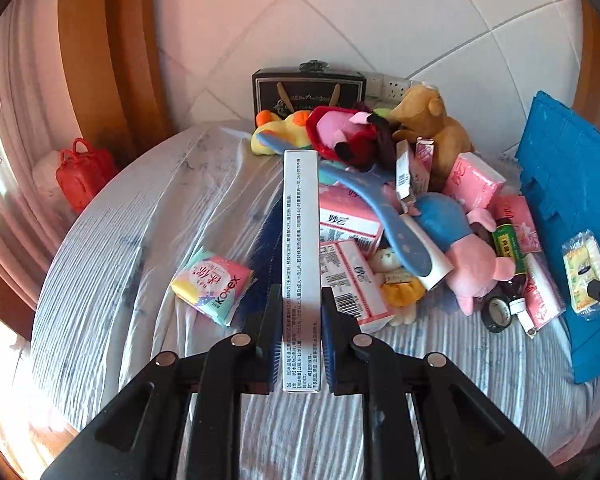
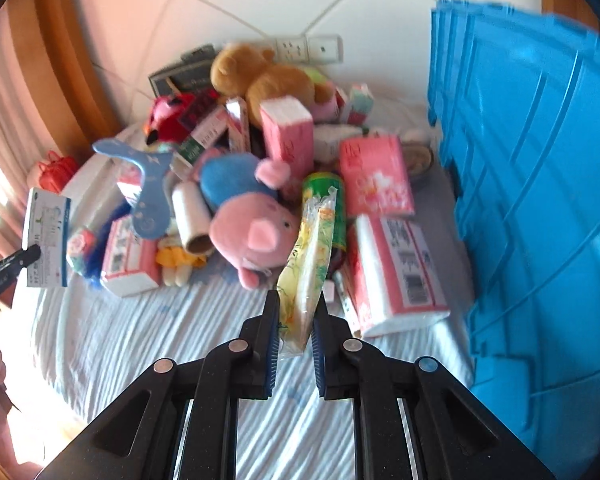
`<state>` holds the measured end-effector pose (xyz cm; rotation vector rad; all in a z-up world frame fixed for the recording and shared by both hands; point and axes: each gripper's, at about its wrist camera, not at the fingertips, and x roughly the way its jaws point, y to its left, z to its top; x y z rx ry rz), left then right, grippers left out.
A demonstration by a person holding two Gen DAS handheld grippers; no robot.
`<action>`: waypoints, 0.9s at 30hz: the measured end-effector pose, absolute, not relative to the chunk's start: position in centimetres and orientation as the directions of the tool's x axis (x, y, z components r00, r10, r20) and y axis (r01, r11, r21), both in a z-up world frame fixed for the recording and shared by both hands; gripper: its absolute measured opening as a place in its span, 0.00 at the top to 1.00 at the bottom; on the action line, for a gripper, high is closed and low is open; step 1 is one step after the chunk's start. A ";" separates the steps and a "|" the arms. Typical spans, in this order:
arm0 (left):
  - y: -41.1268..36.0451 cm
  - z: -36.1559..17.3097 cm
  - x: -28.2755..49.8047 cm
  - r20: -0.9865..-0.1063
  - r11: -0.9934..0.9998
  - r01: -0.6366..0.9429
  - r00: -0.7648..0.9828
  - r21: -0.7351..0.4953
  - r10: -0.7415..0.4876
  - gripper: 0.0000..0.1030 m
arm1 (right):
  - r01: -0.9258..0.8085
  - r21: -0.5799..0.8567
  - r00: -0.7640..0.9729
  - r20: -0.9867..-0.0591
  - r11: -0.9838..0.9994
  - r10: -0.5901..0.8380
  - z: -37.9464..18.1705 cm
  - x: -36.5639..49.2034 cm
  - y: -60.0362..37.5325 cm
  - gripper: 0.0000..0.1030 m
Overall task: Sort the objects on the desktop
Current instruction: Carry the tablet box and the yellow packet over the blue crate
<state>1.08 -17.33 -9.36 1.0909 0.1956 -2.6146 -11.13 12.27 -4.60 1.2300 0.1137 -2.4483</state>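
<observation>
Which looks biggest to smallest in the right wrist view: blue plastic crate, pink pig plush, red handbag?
1. Blue plastic crate, though nearness inflates it.
2. Pink pig plush.
3. Red handbag, farthest away.

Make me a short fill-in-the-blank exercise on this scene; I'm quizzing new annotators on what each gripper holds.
1. The left gripper is shut on a long white ____ printed with small text.
2. The right gripper is shut on a yellow ____ in clear wrapping.
3. The crate standing at the right of the pile is ____ in colour.
4. The pink pig plush toy wears a ____ top.

Missing words: box; snack packet; blue; blue
</observation>
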 end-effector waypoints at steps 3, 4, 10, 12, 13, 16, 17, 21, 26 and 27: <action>-15.2 -7.4 1.0 -0.679 -0.958 0.287 -0.707 -0.021 -0.197 0.84 | 0.404 0.094 -0.589 -0.734 -0.910 -0.337 -1.6 -10.2 12.6 0.86; -14.4 -6.7 0.9 -0.667 -0.962 0.271 -0.721 -0.021 -0.189 0.84 | 0.409 0.090 -0.608 -0.716 -0.908 -0.344 -0.6 -9.9 12.7 0.86; -9.1 -2.3 -0.7 -0.597 -0.986 0.164 -0.794 -0.033 -0.112 0.84 | 0.413 0.065 -0.712 -0.599 -0.909 -0.366 5.2 -8.1 14.9 0.86; -7.0 -0.9 -1.2 -0.575 -0.992 0.125 -0.814 -0.037 -0.081 0.84 | 0.404 0.052 -0.743 -0.564 -0.913 -0.361 6.9 -7.6 15.8 0.86; -5.9 -0.2 -1.5 -0.562 -0.994 0.097 -0.825 -0.041 -0.057 0.84 | 0.397 0.046 -0.760 -0.544 -0.917 -0.356 7.9 -7.3 16.5 0.86; -2.3 2.1 -2.4 -0.528 -0.999 0.021 -0.849 -0.046 0.006 0.84 | 0.369 0.041 -0.802 -0.492 -0.929 -0.340 10.1 -6.6 18.5 0.86; -1.0 2.7 -2.6 -0.516 -0.999 -0.002 -0.856 -0.046 0.026 0.84 | 0.352 0.035 -0.818 -0.475 -0.935 -0.325 10.8 -6.4 19.4 0.86; 4.5 5.4 -3.9 -0.477 -0.993 -0.105 -0.871 -0.048 0.115 0.84 | 0.278 0.024 -0.865 -0.428 -0.960 -0.261 13.0 -5.7 23.2 0.86; 11.9 8.0 -5.3 -0.452 -0.977 -0.211 -0.869 -0.031 0.202 0.84 | 0.164 0.012 -0.906 -0.394 -0.986 -0.155 14.9 -4.9 29.0 0.86; 13.5 8.4 -5.4 -0.451 -0.973 -0.231 -0.865 -0.030 0.219 0.84 | 0.142 0.006 -0.911 -0.391 -0.990 -0.133 15.1 -4.9 30.2 0.86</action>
